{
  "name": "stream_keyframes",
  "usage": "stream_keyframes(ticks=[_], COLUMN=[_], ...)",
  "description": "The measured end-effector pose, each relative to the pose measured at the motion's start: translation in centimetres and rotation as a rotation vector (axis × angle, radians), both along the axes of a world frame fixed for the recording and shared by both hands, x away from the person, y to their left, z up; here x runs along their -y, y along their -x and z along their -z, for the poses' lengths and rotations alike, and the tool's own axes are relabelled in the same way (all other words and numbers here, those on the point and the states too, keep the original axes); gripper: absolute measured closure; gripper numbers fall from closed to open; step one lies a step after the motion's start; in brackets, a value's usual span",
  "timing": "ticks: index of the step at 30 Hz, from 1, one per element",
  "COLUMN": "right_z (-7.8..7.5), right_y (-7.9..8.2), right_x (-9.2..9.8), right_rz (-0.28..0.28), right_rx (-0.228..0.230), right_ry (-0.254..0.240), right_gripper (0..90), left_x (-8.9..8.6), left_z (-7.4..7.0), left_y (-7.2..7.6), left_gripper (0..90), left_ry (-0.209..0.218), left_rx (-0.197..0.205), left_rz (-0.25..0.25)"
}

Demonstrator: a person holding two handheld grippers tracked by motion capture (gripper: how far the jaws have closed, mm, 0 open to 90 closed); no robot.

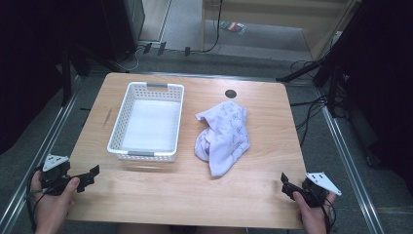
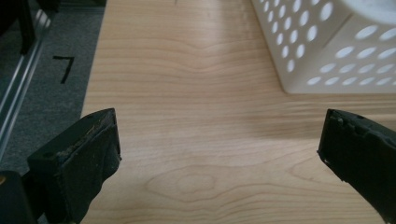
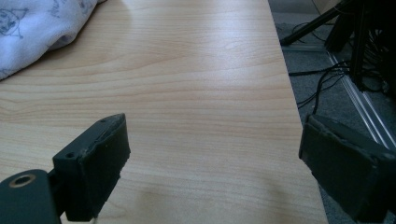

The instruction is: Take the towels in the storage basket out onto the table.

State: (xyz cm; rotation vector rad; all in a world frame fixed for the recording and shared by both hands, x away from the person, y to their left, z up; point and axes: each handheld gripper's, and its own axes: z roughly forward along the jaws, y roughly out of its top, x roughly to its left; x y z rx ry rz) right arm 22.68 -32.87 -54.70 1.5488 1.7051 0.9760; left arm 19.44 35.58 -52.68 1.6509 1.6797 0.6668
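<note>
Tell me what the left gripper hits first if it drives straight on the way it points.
Probably nothing soon: the left gripper points along bare table; the white basket sits just right of its line.

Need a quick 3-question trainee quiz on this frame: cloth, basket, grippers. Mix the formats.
1. True or false: the crumpled white patterned cloth lies inside the white perforated plastic basket.
2. Which gripper is nearer the cloth? A) left gripper B) right gripper
3. Fill in: both grippers are ___ and hold nothing.

Key:
1. False; the cloth lies on the wooden table, beside the basket.
2. B
3. open
</note>
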Motion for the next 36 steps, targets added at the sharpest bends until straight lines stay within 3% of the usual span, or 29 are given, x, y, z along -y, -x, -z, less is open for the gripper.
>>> stream_keyframes(ticks=[3,7,8,11,12,14,17,36], right_z=[0.0,0.0,0.0,0.0,0.0,0.0,0.0,0.0], right_y=[0.0,0.0,0.0,0.1,0.1,0.1,0.1,0.1], right_x=[0.0,0.0,0.0,0.0,-0.1,-0.1,-0.1,-0.2], right_rz=[-0.001,-0.008,-0.009,-0.009,-0.009,-0.007,-0.005,-0.005], right_rx=[0.002,0.002,0.003,0.008,0.01,0.01,0.01,0.011], right_ry=[0.001,0.0,0.001,0.003,0.005,0.006,0.01,0.019], right_gripper=[8.6,8.6,8.6,8.6,8.6,8.6,8.7,8.8], left_x=[-0.4,-0.7,-1.1,-1.3,-1.5,-1.4,-1.1,-1.1], left_z=[0.8,1.8,2.4,2.4,2.5,2.6,2.7,2.7], left_y=[0.4,0.8,0.9,1.1,1.1,0.9,0.8,0.7], left_gripper=[0.0,0.0,0.0,0.0,0.0,0.0,0.0,0.0], left_ry=[0.002,-0.035,-0.026,-0.015,0.007,0.006,-0.016,-0.011], left_rx=[0.016,0.049,0.061,0.083,0.09,0.068,0.059,0.055], left_rz=[-0.005,0.002,-0.013,-0.023,-0.038,-0.053,-0.038,-0.041])
